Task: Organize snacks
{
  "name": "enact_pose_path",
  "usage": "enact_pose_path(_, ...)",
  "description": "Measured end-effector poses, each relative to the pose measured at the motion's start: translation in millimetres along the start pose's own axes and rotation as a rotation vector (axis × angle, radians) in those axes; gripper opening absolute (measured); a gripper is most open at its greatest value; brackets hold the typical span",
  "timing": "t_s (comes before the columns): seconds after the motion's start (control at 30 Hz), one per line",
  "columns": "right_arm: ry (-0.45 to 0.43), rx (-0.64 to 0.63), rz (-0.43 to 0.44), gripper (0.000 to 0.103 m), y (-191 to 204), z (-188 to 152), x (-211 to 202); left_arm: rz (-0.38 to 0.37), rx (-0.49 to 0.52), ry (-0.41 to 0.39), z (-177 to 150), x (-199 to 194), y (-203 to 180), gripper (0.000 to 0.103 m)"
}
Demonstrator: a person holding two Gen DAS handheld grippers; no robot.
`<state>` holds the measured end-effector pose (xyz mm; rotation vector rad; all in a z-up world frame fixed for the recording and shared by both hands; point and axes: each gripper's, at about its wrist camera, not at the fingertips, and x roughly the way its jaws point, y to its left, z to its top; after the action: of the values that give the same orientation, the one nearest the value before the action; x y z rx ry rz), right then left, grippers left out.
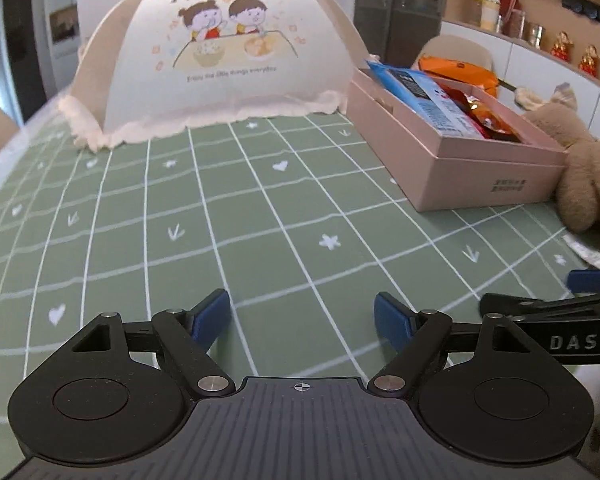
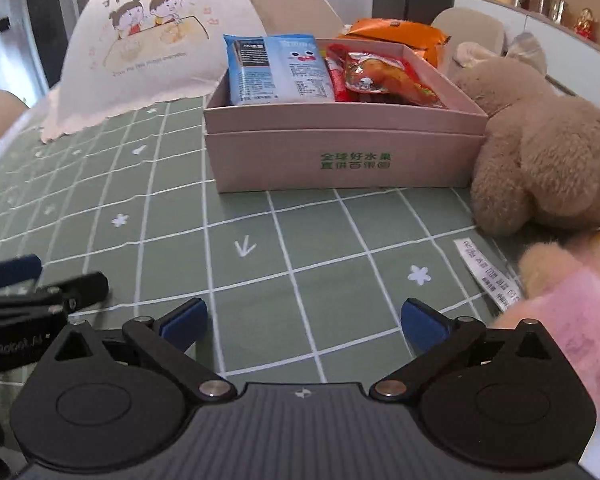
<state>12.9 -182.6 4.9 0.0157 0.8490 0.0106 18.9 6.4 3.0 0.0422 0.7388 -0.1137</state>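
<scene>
A pink cardboard box (image 2: 340,160) (image 1: 460,160) stands on the green checked tablecloth (image 1: 260,220). Inside it lie a blue snack packet (image 2: 276,70) (image 1: 420,96), a red packet (image 2: 384,76) (image 1: 488,116) and a thin red stick pack (image 2: 336,76). An orange bag (image 2: 392,30) (image 1: 460,72) sits behind the box. My left gripper (image 1: 302,314) hovers open over bare cloth, left of the box. My right gripper (image 2: 302,318) is open too, in front of the box, with nothing between its fingers. Each gripper shows at the edge of the other's view.
A white mesh food cover (image 1: 220,60) (image 2: 152,40) with a cartoon print stands at the back left. A brown plush toy (image 2: 540,140) (image 1: 588,176) lies right of the box, its white label (image 2: 488,272) on the cloth. Chairs and a shelf with jars (image 1: 512,16) are behind.
</scene>
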Motion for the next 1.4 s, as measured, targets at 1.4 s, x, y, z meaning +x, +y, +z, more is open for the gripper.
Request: enact_pose_path(1.4, -0.164, 0.037, -0.035, 0.103, -7, -7, 9, 0.008, 0.008, -0.076, -1, 13, -6, 0.094)
